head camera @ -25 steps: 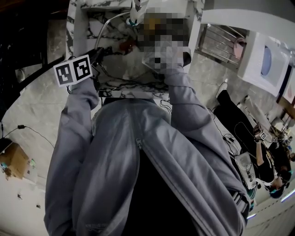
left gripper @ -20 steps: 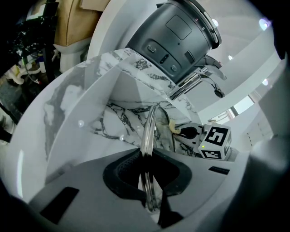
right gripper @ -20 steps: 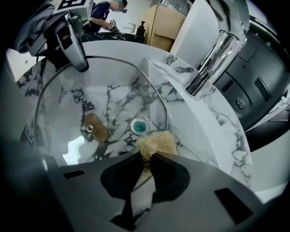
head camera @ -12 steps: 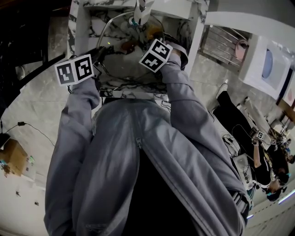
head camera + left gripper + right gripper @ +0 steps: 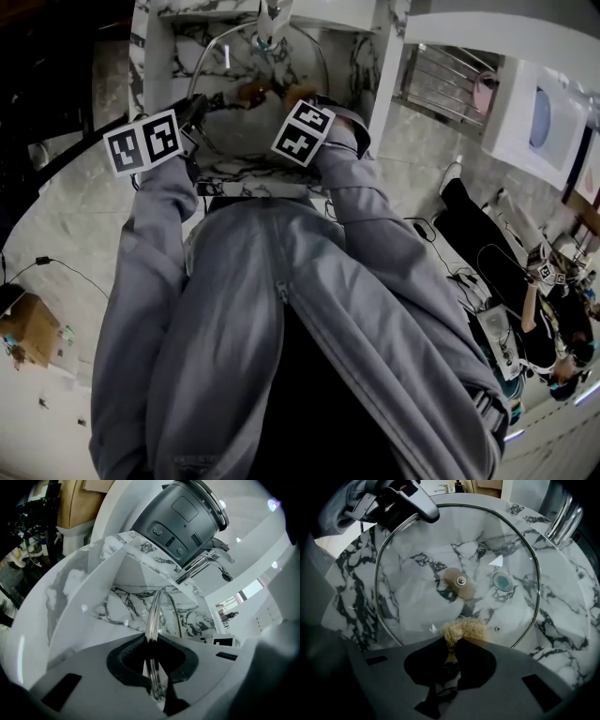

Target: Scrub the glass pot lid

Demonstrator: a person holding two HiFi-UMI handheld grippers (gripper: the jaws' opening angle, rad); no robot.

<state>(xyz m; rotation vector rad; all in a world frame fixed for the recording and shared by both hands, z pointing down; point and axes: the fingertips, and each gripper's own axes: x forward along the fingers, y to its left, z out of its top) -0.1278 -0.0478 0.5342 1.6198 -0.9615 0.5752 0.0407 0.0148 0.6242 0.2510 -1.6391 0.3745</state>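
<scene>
The glass pot lid (image 5: 440,550), metal-rimmed with a tan knob (image 5: 459,583) at its middle, stands tilted over the marble sink (image 5: 356,588). My left gripper (image 5: 423,509) is shut on its rim at the upper left, and in the left gripper view that rim (image 5: 154,616) runs edge-on between the jaws of my left gripper (image 5: 152,667). My right gripper (image 5: 452,653) points down at the lid, shut on a tan fibre scrubber (image 5: 464,630). The scrubber lies at the near part of the glass; I cannot tell whether it touches. In the head view the lid (image 5: 225,66) sits ahead of both marker cubes.
A chrome faucet (image 5: 563,515) rises at the sink's far right, and the drain (image 5: 503,581) shows through the glass. A dark grey round appliance (image 5: 183,513) stands on the counter behind the sink. Other people (image 5: 553,328) are at the right of the room.
My right gripper has come down and toward the lid with the scrubber in it, tipping downward. The left gripper and the lid have stayed put.
</scene>
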